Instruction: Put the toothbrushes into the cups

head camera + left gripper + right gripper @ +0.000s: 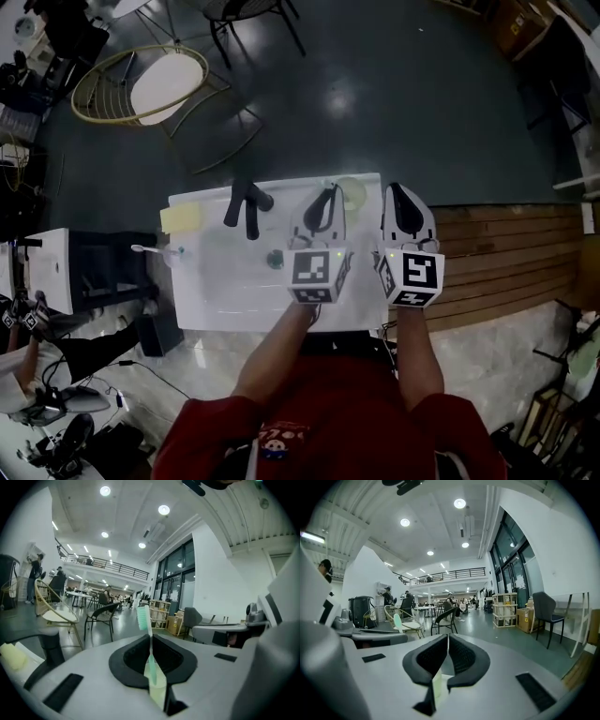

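Over white surface point(225, 291): left gripper point(328, 195) fingers clamping green toothbrush point(143, 618), bristles pointing upward. Right gripper point(397, 192) fingers pressing together. Pale cup point(352, 192) sitting between gripper tips, contents unclear.

Large open office hall; mezzanine railing point(450, 573), glass wall point(512, 569), chairs point(547, 611)

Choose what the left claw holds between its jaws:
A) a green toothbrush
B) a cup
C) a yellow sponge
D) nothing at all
A: in the left gripper view, the left claw is shut on the green toothbrush, with the bristle head standing up above the jaws.
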`<state>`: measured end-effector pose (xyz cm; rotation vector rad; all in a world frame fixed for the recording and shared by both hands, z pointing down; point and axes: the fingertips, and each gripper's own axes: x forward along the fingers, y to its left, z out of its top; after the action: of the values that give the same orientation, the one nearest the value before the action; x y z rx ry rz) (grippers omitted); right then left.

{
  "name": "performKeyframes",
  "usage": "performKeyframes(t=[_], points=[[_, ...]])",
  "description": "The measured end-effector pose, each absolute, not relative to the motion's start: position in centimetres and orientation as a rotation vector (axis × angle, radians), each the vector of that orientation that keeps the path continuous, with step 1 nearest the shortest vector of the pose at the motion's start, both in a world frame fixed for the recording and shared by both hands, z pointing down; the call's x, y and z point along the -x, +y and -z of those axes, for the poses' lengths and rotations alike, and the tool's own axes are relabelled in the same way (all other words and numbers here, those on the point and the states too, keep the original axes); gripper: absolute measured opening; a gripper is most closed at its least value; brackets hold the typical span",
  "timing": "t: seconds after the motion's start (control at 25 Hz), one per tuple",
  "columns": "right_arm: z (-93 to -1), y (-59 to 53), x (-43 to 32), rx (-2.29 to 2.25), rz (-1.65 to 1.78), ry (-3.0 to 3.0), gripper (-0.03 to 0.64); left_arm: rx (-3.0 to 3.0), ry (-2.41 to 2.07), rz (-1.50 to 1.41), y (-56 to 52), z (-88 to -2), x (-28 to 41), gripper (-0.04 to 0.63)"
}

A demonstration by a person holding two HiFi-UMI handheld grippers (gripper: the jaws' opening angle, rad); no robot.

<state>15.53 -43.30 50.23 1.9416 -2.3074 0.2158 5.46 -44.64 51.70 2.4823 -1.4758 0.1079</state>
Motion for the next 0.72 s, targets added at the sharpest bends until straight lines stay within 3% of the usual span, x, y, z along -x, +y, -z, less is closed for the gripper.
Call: performKeyframes(t=[0.72], points=[[-54.3, -43.6, -14.8, -1.889, -0.267, -2.233, 0.034, -2.376, -1.400, -0.160, -45.1, -59.2, -5.8, 0.043]])
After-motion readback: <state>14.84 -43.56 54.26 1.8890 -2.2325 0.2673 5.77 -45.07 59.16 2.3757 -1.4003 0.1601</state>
